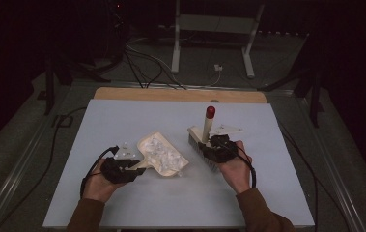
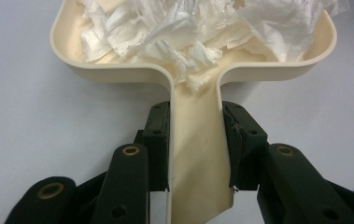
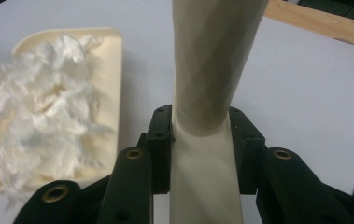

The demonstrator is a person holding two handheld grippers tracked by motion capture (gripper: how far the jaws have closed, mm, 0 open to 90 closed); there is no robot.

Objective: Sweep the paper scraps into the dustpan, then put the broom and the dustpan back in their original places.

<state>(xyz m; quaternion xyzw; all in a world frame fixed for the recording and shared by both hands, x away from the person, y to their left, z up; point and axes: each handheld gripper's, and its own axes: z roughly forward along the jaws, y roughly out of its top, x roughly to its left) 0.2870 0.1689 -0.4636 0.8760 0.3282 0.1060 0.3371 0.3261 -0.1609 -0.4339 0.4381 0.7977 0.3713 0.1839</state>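
Dustpan (image 1: 161, 154), full of white paper scraps (image 1: 163, 153), lies mid-surface (image 1: 122, 116), its handle pinched by the left tongs (image 1: 137, 166). Right tongs (image 1: 204, 146) pinch the brush (image 1: 204, 140) handle just beside it.

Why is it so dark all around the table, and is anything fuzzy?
High view: light falls on the pale table while the room behind is nearly black. Left gripper view: the dustpan and paper scraps are bright and sharp. Right gripper view: the brush handle is close and slightly soft.
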